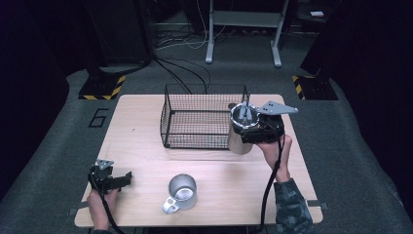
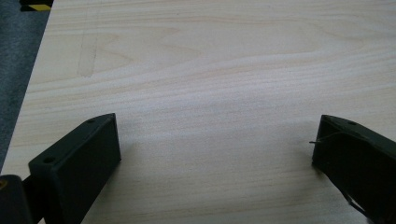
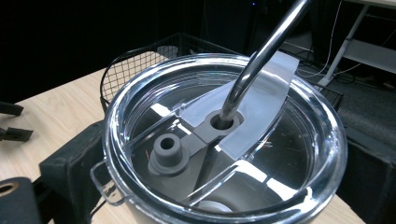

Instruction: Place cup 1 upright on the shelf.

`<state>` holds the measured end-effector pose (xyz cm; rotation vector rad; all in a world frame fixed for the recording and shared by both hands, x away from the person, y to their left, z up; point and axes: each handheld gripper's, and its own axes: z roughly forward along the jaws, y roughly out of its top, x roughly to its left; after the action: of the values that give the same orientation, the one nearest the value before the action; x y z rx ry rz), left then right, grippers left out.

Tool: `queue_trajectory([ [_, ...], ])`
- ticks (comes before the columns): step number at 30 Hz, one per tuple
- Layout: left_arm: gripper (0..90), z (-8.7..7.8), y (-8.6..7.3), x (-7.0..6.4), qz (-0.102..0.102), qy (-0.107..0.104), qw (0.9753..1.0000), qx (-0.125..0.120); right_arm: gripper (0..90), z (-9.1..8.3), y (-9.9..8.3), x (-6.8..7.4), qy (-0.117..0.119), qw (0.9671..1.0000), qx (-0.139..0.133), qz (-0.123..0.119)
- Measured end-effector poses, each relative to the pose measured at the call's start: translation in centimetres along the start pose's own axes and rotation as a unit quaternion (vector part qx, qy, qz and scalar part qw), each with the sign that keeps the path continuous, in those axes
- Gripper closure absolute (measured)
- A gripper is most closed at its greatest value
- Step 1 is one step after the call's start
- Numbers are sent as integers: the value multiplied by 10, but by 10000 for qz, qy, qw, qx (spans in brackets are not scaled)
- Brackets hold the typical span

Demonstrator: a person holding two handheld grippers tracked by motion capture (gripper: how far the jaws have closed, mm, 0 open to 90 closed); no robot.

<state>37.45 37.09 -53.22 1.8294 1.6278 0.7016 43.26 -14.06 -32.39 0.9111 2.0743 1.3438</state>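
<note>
Two tongs are seen over the pale wooden tabletop. Beside the black wire basket, a steel tumbler with clear lid and metal straw is clamped by the right tongs. The left tongs are held open, empty, near a handled steel mug.

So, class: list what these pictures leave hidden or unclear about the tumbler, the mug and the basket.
- Tumbler contents: right gripper view, the lid covers them.
- Straw tip: right gripper view, cut off by the top edge.
- Mug inside: high view, glare, too small.
- Basket right wall: high view, the right tongs and tumbler stand in front.
</note>
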Motion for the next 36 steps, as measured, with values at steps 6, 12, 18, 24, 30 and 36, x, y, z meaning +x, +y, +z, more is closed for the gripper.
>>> queue_trajectory([
  [6, 8, 0, 0, 0, -3, 0, 10000, -2, 35, 3, 9, -3, -30, 10000, -16, -20],
  [12, 8, 0, 0, 0, -1, 0, 10000, -1, 35, 8, 18, -7, -71, 10000, -16, -48],
  [18, 8, 0, 0, 0, -2, 0, 10000, -2, 35, 14, 26, -11, -103, 9999, -2, -79],
  [24, 8, 0, 0, 0, -1, -1, 10000, 0, 35, 20, 31, -15, -120, 9999, -5, -16],
  [30, 8, 0, 0, 0, -2, 1, 10000, -3, 35, 27, 36, -19, -118, 9999, -13, 7],
  [36, 8, 0, 0, 0, -2, -1, 10000, -1, 35, 34, 40, -20, -79, 10000, -26, -13],
])
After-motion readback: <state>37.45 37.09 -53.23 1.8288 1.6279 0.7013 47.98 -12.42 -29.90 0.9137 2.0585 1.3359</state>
